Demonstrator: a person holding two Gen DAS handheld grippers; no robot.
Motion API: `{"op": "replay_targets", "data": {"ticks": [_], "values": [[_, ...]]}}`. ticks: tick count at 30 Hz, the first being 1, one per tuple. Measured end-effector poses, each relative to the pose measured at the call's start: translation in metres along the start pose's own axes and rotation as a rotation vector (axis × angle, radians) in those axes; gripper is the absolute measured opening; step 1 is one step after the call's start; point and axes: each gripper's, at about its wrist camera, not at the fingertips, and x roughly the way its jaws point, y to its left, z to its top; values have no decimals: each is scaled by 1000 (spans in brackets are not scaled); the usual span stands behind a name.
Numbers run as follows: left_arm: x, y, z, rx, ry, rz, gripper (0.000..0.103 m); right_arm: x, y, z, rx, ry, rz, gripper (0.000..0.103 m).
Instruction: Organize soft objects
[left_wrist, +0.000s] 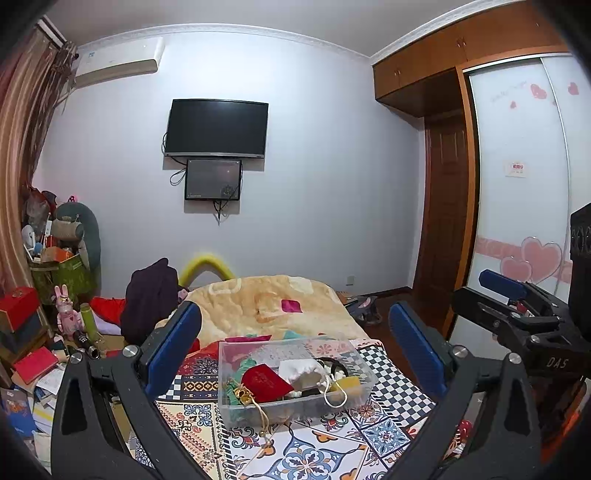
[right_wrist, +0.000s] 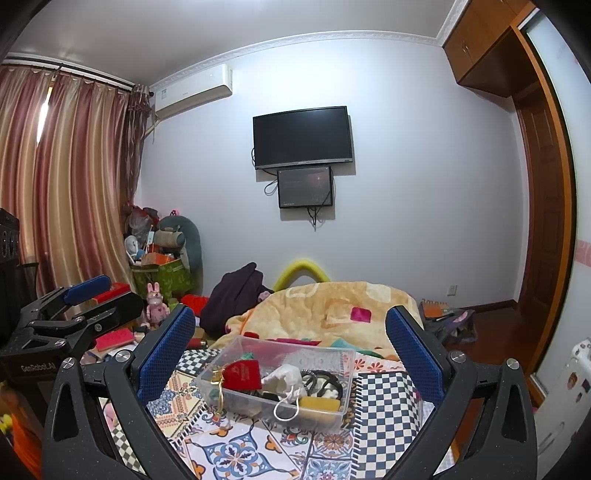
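A clear plastic bin sits on a patterned bed cover. It holds a red velvet pouch, a white drawstring pouch, a yellow pouch and green items. My left gripper is open and empty, raised above and before the bin. My right gripper is open and empty, at similar height. Each gripper shows in the other's view: the right one, the left one.
A beige blanket with pink cloths lies beyond the bin. A dark garment and cluttered boxes and toys fill the left. A wardrobe and door stand right. A TV hangs on the wall.
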Motion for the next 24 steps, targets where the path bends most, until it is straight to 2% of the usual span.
{"op": "replay_targets", "data": {"ticks": [24], "values": [[2,-1,-4,-6,17,-28,103,3,-3,-3,20,11,-1,103]]}}
